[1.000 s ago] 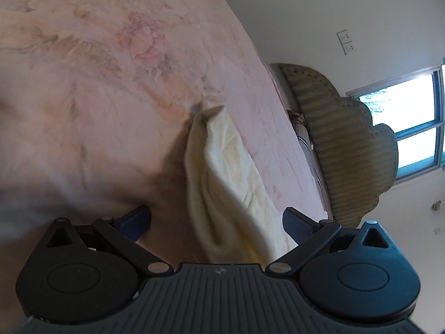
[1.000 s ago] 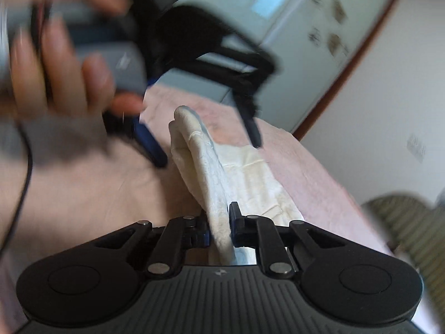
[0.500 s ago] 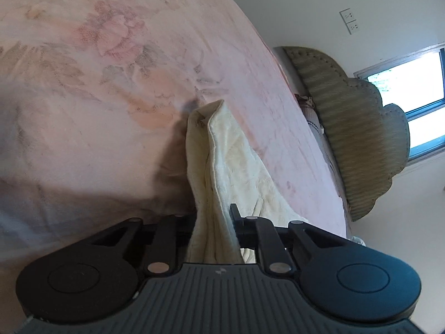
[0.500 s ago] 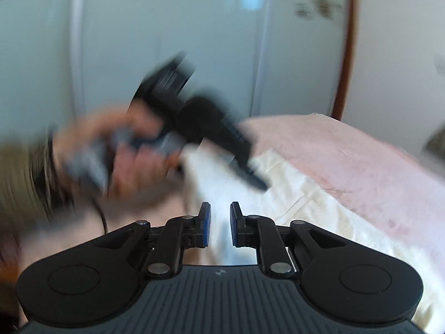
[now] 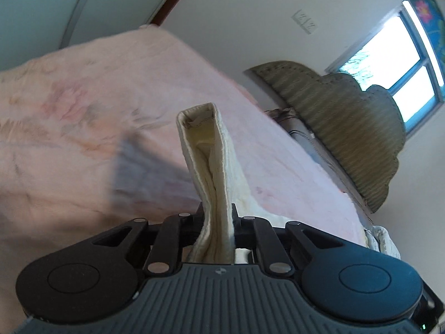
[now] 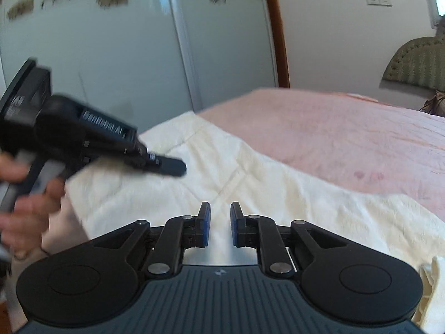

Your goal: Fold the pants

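Looking through the left wrist view, I see my left gripper [image 5: 218, 217], whose jaws have just been closing, clamped on a cream fold of the pants [image 5: 207, 150] at frame centre, above the pink bedspread [image 5: 83, 111]. In the right wrist view, my right gripper [image 6: 219, 222] sits nearly closed on nothing, the pants spread across the middle.

Cream pants [image 5: 214, 161] — pink bedspread [image 5: 83, 105] with faded floral print.
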